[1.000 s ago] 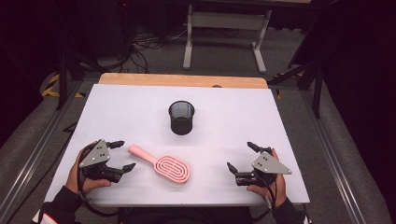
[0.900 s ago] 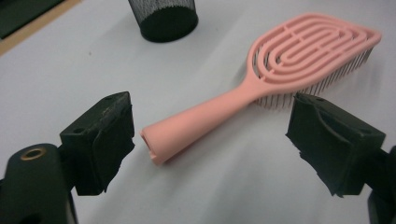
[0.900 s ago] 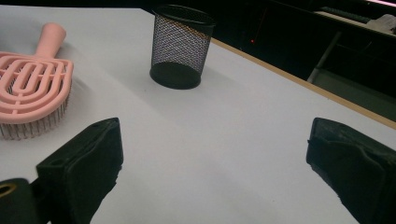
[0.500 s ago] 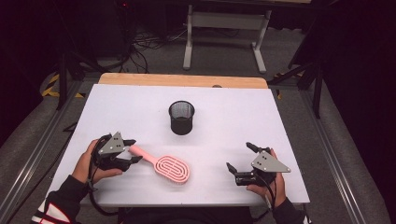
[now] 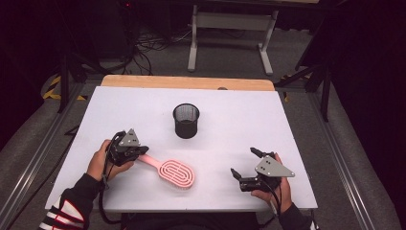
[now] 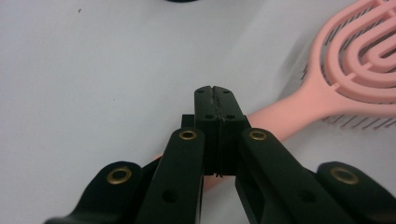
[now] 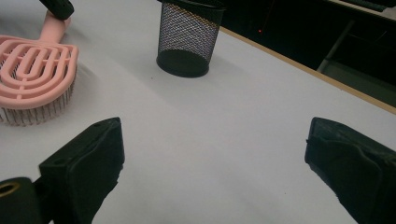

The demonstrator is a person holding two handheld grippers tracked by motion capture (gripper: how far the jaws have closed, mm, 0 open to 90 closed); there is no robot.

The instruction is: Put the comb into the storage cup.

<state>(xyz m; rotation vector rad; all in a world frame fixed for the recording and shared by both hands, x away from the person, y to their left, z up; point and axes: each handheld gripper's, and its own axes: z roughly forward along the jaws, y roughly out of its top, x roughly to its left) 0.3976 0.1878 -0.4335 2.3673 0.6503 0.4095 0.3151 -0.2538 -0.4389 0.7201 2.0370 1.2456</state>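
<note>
Left gripper (image 6: 215, 93) has just been closing; its jaws are seen pressed together above the handle of the pink plastic slotted hairbrush (image 5: 172, 172), nothing visible between them. Right gripper (image 5: 245, 165) is held wide open, empty. Beyond, on the white rectangular table (image 5: 239, 120), a black wire-mesh cup (image 5: 186, 120) stands upright.

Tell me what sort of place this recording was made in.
Probably a lab or studio set up for recording: a white table in a dark room, cables on the floor behind it, and a metal stand past the far edge.
</note>
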